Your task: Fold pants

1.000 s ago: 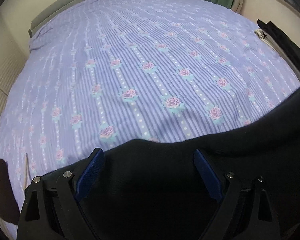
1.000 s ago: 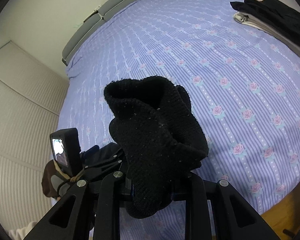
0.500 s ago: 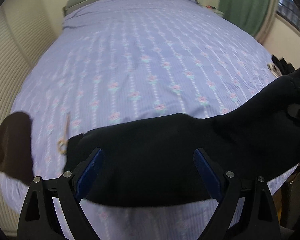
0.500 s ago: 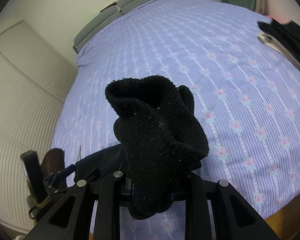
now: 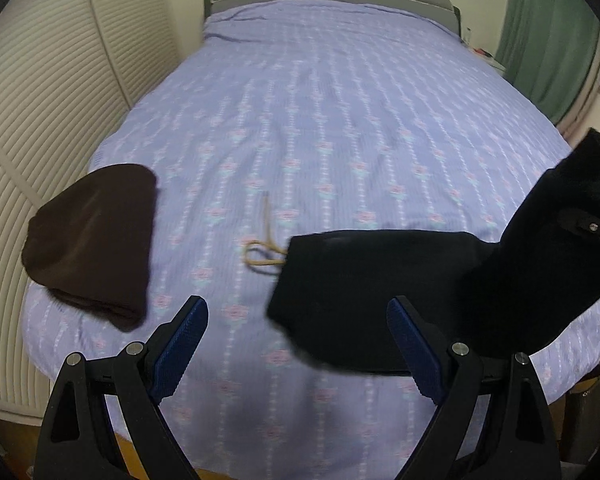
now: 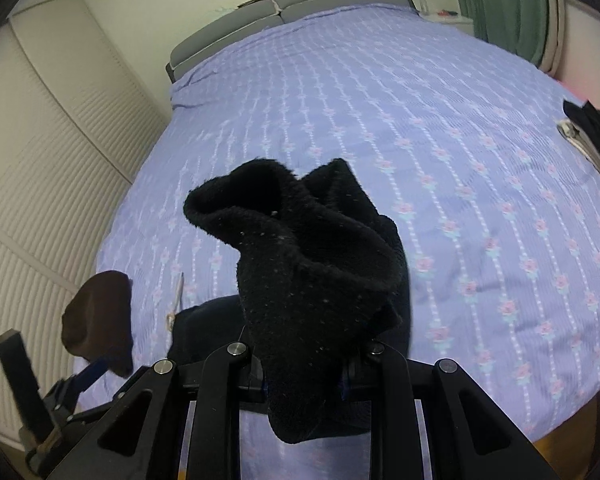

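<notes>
Left view: bed (image 5: 320, 92) carries black pants (image 5: 380, 280), soft and limp; left hand-held gripper (image 5: 296, 356) stands apart, empty. Right view: right hand-held gripper (image 6: 304, 376) clamps bunched pants (image 6: 312, 264); grip edges, not folds.

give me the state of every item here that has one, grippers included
left gripper: open, holding nothing
right gripper: shut on the black pants
black pants: one end lifted, the rest draped on the bed
brown garment: folded, lying near the bed's corner
tan cord: loose, looped on the bedspread
green curtain: drawn
</notes>
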Tool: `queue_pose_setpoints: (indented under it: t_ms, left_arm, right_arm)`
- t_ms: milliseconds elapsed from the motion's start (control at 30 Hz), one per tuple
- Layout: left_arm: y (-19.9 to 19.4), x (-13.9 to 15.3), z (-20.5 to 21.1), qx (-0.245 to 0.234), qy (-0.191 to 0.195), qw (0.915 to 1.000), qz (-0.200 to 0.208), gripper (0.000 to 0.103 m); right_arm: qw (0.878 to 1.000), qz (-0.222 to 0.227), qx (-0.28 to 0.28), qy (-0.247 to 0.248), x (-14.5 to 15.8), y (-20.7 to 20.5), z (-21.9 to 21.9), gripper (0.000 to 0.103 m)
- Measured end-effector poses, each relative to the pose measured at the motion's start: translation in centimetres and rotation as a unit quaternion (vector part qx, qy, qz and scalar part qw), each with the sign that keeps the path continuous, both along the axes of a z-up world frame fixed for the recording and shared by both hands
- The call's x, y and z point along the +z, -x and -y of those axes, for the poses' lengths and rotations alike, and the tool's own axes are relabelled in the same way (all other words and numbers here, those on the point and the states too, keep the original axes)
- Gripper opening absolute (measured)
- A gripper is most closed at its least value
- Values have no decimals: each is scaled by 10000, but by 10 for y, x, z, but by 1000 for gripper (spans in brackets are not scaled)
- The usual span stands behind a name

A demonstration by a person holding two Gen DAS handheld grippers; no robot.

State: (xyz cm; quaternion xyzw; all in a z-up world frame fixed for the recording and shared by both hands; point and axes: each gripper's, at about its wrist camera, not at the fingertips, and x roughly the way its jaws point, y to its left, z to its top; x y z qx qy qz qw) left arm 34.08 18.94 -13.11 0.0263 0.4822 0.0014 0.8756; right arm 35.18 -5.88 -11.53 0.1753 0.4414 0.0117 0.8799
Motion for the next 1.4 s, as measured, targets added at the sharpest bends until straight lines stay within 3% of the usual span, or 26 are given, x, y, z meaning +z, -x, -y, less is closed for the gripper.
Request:
queue_pose_setpoints:
  t_ms: [200, 300, 567, 833, 900, 967, 1100, 1333, 1400]
  left_arm:
    - [1, -2, -50, 222, 4, 9997, 72, 92]
    - [2, -10, -72, 373, -3, 9993, 23, 92]
    - [9, -16, -113, 639, 50, 9979, 17, 92]
    - [15, -19, -128, 801, 97, 9967, -22, 92]
    - [15, -19, -129, 818, 105, 9966, -27, 92]
    - [15, -17, -131, 836, 116, 9964, -24, 92]
    - [16, -12, -131, 883, 133, 9960, 19, 92]
    - [18, 0, -127, 896, 93, 9959, 117, 92]
    - [18, 3, -123, 884, 70, 9960, 129, 92]
  right_arm:
    - [9990, 103, 247, 346, -12, -17, -72, 25]
    - [9973, 56, 468, 557, -32, -23, -106, 25]
    - [9919, -206, 759, 996, -75, -41, -152, 25]
    - [9684, -674, 1405, 1949, -103, -48, -194, 33]
    - [9658, -668, 1658, 1878, -100, -46, -202, 79]
    - [9630, -633, 1752, 1948, -95, -41, -208, 85]
    - [9678, -711, 1793, 1618, -92, -32, -205, 86]
    - [9769, -856, 1958, 18, -112, -47, -180, 102]
    - [9752, -883, 2026, -111, -115, -54, -176, 103]
